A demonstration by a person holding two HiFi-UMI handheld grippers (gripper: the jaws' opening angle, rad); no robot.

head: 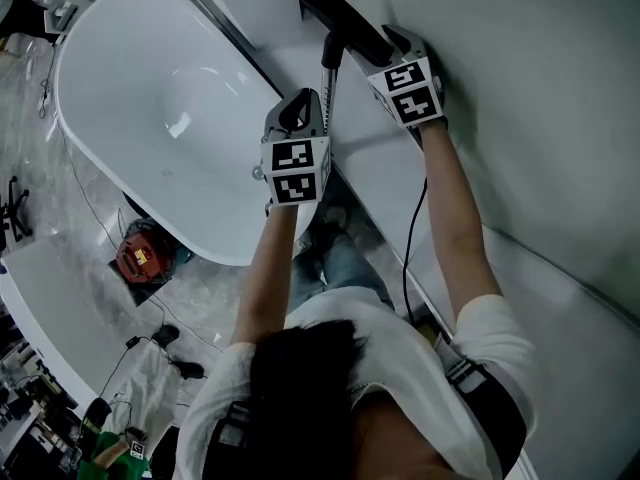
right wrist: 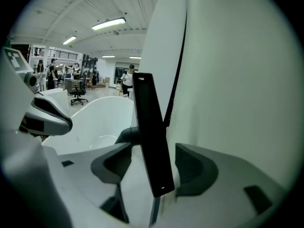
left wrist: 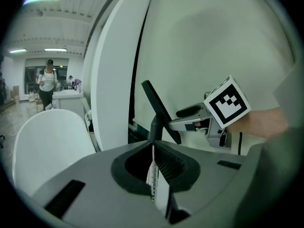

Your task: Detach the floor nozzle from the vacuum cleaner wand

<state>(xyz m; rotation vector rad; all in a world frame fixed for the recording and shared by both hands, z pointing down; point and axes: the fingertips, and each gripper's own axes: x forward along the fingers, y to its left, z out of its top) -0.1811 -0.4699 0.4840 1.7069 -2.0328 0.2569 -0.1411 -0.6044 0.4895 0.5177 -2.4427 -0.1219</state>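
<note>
The black floor nozzle point(head: 345, 18) lies against the white ledge, and the silver wand point(head: 328, 93) runs down from it. My left gripper point(head: 308, 108) is shut on the wand just below the nozzle's neck; in the left gripper view the wand point(left wrist: 152, 172) shows as a thin strip pinched between the pads of my left gripper point(left wrist: 153, 151). The right gripper point(head: 390, 40) is at the nozzle's right end. In the right gripper view its jaws point(right wrist: 154, 167) stand open, and the flat black nozzle point(right wrist: 151, 127) rises between them without touching either pad.
A white bathtub point(head: 150, 98) fills the left. A large white panel point(head: 540, 118) runs along the right. A red device point(head: 140, 253) and cables lie on the floor below the tub. People stand far off in the hall point(left wrist: 47, 82).
</note>
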